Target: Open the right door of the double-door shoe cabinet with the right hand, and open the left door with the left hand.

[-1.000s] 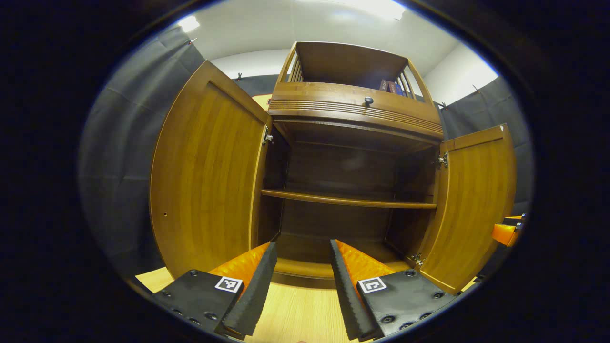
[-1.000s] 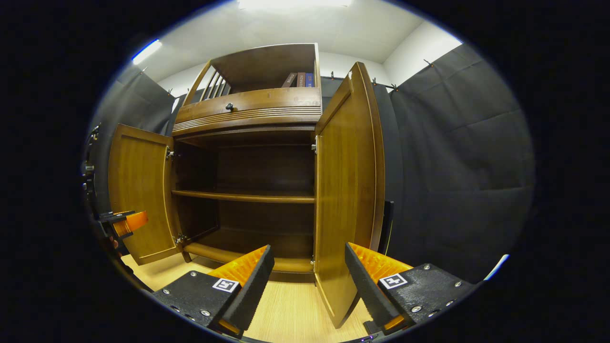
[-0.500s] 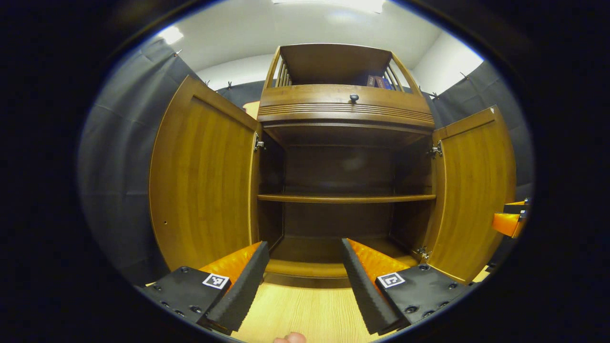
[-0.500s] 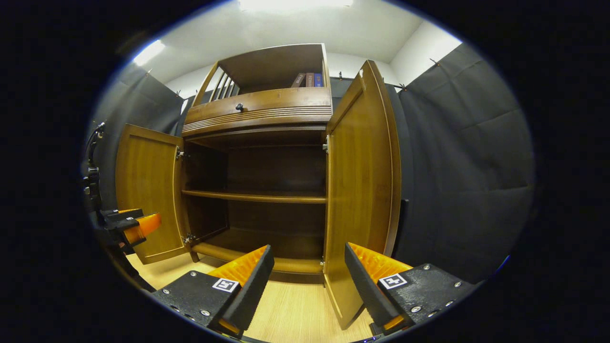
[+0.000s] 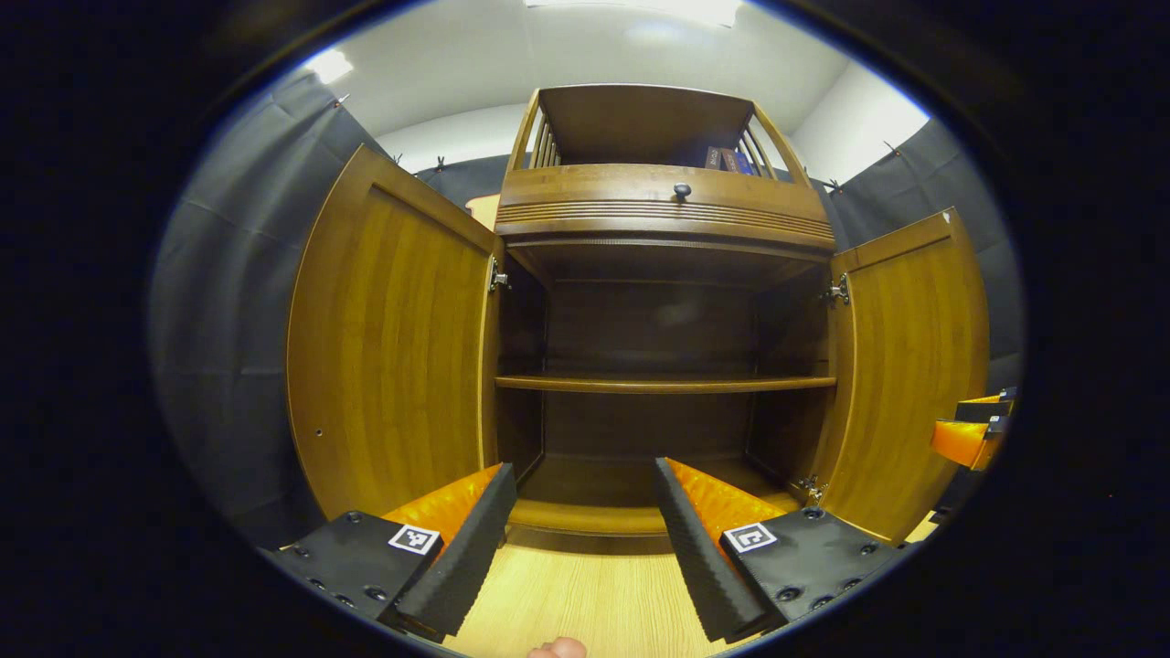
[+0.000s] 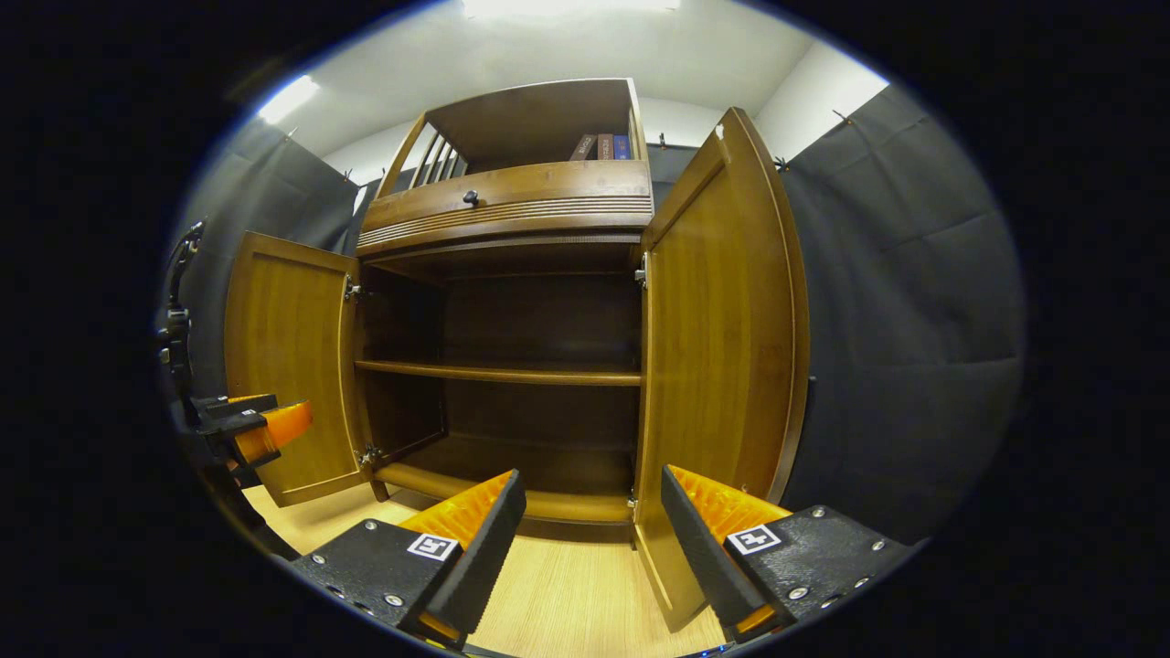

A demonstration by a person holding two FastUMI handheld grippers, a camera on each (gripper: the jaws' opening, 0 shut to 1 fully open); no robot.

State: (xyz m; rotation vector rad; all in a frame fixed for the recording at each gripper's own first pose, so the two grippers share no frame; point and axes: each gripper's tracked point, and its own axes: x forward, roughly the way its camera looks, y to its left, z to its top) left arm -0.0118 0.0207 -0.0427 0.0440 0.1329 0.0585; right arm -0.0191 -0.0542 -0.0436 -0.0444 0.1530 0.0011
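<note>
With both doors of the shoe cabinet [image 5: 667,366] swung wide, left door [image 5: 393,347] and right door [image 6: 722,366], I hold the left gripper [image 5: 585,539] and right gripper [image 6: 594,539] spread and empty, wary that a stray nudge could swing the right door shut.

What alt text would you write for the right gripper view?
A wooden cabinet stands with both doors open, the right door nearest. The open right gripper hangs before it, holding nothing; the left gripper shows by the left door.

Left hand-held gripper [image 5: 585,548] fingers spread, holding nothing; right hand-held gripper [image 6: 592,548] likewise.
</note>
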